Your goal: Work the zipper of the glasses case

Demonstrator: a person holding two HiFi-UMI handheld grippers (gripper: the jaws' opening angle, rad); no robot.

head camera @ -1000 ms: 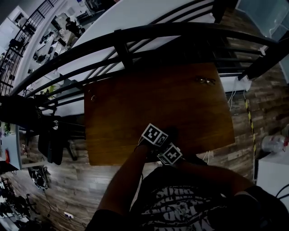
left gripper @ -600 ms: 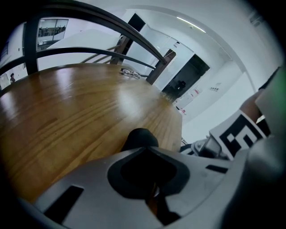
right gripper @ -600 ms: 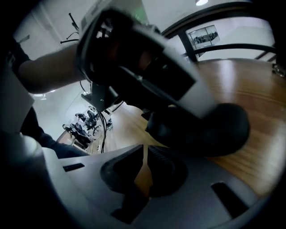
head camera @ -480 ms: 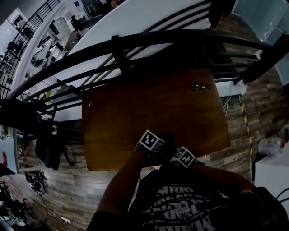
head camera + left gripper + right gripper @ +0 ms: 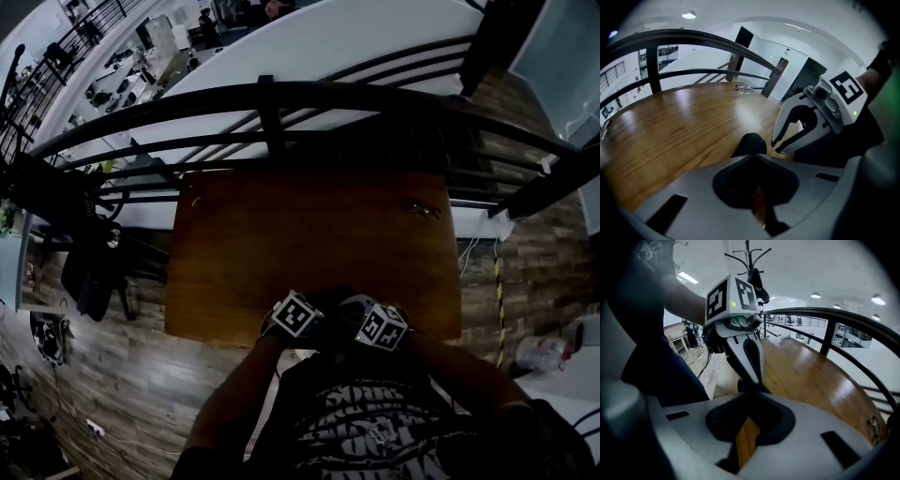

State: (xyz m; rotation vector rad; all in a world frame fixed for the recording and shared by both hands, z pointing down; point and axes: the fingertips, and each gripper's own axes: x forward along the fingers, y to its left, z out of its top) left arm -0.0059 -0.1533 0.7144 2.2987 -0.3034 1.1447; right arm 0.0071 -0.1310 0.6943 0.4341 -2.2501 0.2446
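We see both grippers close together at the near edge of the wooden table (image 5: pixel 281 244), just in front of the person's body. The left gripper (image 5: pixel 751 158) has its fingers closed, and the dark glasses case (image 5: pixel 750 143) sticks out from between their tips and lies on the wood. The right gripper (image 5: pixel 751 393) also has its fingers closed, with the tips on the same dark case, directly under the tips of the left one. We cannot tell if they pinch the zipper pull itself. A pair of glasses (image 5: pixel 421 208) lies far from the case, at the far right corner of the table, near the black railing (image 5: pixel 281 94).
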